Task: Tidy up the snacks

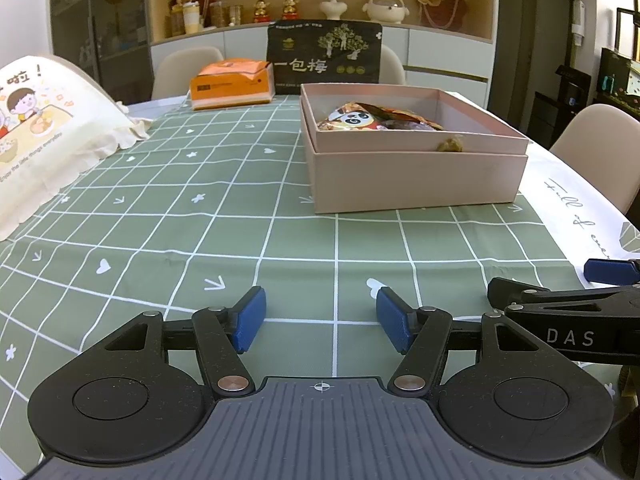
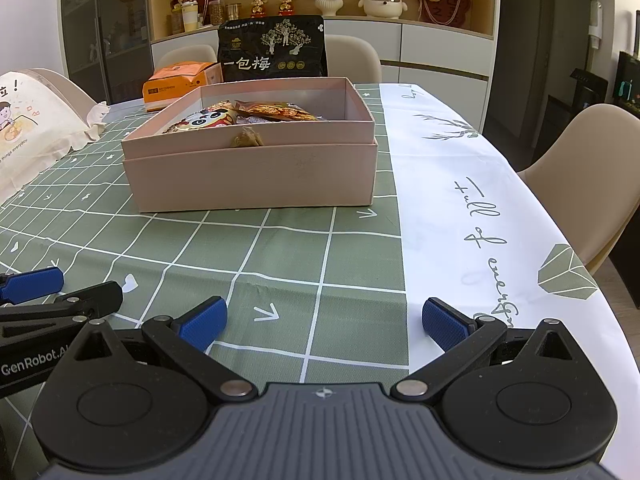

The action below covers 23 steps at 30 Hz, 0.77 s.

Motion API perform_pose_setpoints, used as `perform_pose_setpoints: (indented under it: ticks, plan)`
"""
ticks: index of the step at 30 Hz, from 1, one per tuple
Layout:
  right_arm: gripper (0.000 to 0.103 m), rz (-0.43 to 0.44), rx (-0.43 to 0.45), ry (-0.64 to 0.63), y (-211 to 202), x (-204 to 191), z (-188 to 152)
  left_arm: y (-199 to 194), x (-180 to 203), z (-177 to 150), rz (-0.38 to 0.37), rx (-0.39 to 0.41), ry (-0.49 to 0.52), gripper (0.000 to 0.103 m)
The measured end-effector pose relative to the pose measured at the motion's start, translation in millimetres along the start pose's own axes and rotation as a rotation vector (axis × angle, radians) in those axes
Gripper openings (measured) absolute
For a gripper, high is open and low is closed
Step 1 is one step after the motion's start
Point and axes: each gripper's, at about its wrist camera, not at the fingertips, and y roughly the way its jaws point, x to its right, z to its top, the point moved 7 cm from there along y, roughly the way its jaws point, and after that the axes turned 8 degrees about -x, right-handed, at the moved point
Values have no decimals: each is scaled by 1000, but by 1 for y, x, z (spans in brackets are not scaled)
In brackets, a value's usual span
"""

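Observation:
A pink open box (image 1: 416, 178) (image 2: 256, 178) stands on the green checked tablecloth. Several snack packets lie inside it, among them a panda-print packet (image 1: 352, 120) (image 2: 208, 119) and a gold-orange packet (image 2: 280, 112). A small brown snack (image 1: 451, 145) (image 2: 247, 139) rests at the box's front inner wall. My left gripper (image 1: 320, 318) is open and empty, low over the cloth, well in front of the box. My right gripper (image 2: 325, 322) is open and empty, beside the left one, in front of the box's right corner.
A black snack bag with white characters (image 1: 324, 56) (image 2: 272, 48) stands behind the box. An orange carton (image 1: 232, 86) (image 2: 176, 82) lies left of it. A printed cushion (image 1: 36, 128) (image 2: 28, 120) lies at the left. Beige chairs (image 2: 592, 176) surround the table.

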Motion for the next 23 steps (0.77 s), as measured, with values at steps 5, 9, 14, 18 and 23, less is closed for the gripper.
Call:
perform_pose_setpoints:
  ticks: [5, 9, 14, 18, 23]
  plan:
    - [103, 0, 0, 0, 0, 0, 0, 0, 1, 0, 1, 2, 0, 67]
    - [103, 0, 0, 0, 0, 0, 0, 0, 1, 0, 1, 2, 0, 68]
    - [103, -1, 0, 1, 0, 0, 0, 0, 1, 0, 1, 2, 0, 68]
    - [103, -1, 0, 2, 0, 0, 0, 0, 1, -1, 1, 2, -1, 68]
    - [103, -1, 1, 2, 0, -1, -1, -1, 2, -1, 8, 3, -3, 68]
